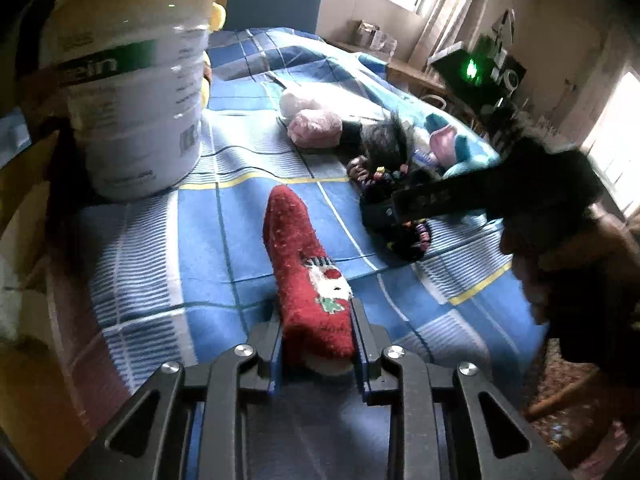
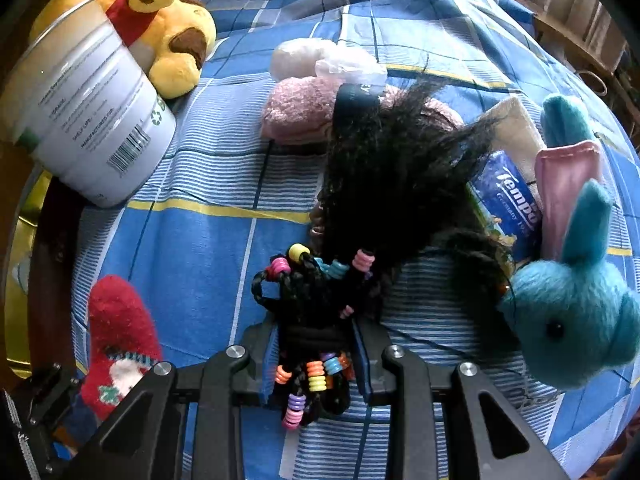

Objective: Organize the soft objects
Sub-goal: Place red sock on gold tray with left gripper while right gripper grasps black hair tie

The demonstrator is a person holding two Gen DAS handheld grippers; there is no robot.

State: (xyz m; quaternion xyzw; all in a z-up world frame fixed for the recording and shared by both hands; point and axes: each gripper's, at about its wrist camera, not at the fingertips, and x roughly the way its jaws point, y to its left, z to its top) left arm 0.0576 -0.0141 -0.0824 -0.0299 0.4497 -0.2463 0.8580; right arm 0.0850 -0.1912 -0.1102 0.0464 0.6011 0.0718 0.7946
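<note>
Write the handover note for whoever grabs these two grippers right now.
Left gripper: shut on the red Christmas sock, whose toe end lies on the blue checked bedspread.
Right gripper: shut on the black beaded braid bundle, which lies on the bedspread.
Loose on the bed: pink fluffy sock, blue plush bunny, tissue pack, yellow plush bear behind the white tub.
Done: two items gripped, none seen stowed.
Left: put both away, probably in the tub, then collect the rest.
</note>
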